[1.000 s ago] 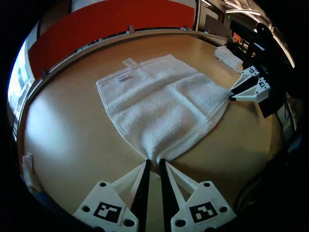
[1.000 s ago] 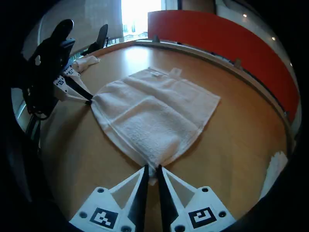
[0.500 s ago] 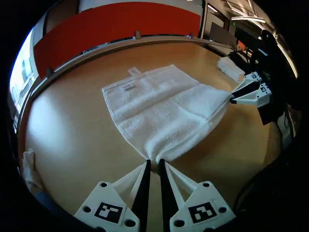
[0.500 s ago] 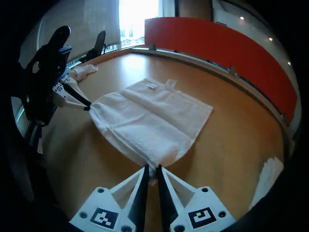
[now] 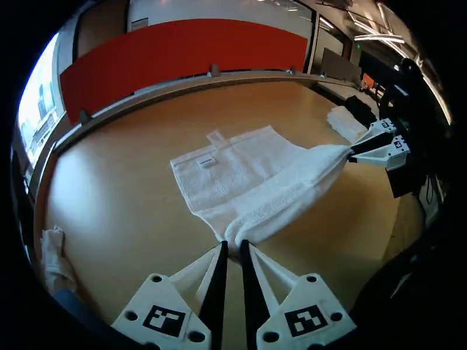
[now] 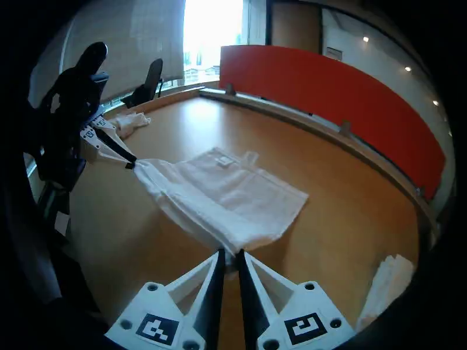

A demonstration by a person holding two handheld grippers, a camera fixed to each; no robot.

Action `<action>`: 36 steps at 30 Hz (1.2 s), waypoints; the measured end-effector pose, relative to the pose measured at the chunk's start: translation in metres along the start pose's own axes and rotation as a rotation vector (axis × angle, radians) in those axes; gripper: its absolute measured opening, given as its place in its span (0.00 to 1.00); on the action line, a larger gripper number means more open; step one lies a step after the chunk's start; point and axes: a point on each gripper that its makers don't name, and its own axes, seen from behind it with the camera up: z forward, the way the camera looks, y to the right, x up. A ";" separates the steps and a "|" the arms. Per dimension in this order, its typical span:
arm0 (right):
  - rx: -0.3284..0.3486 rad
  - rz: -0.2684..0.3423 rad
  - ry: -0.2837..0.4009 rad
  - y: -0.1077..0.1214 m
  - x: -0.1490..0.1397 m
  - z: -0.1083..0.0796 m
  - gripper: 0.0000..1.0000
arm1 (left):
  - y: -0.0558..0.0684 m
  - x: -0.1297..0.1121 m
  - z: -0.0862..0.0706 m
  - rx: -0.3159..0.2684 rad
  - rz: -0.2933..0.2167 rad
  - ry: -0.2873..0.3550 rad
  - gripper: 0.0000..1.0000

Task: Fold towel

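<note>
Left gripper view: the left gripper (image 5: 232, 248) has its fingers drawn nearly together, pinching one corner of the white towel (image 5: 257, 175). From there the near edge lifts off the wooden table (image 5: 117, 192) and stretches across to the right gripper (image 5: 350, 155), which is clamped just as narrowly on the neighbouring corner. The towel's far half lies flat on the table, its loop tag toward the red partition (image 5: 175, 52). A stack of folded cloths (image 5: 344, 119) sits beyond the right gripper, and a crumpled cloth (image 5: 52, 262) lies near the table's left edge. In the right gripper view, what seems to be a dark chair (image 6: 153, 70) stands by the window.
</note>
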 end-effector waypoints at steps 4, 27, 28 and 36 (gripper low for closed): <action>-0.003 -0.006 0.008 0.000 0.008 -0.010 0.16 | 0.002 0.009 -0.013 0.002 -0.004 0.010 0.16; 0.000 -0.009 0.024 -0.009 0.025 -0.048 0.16 | 0.017 0.027 -0.056 -0.013 -0.022 0.036 0.16; 0.001 -0.008 0.023 -0.009 0.025 -0.048 0.16 | 0.017 0.027 -0.056 -0.014 -0.021 0.035 0.16; 0.006 -0.009 0.014 -0.008 0.025 -0.047 0.16 | 0.015 0.030 -0.054 -0.015 -0.033 0.043 0.16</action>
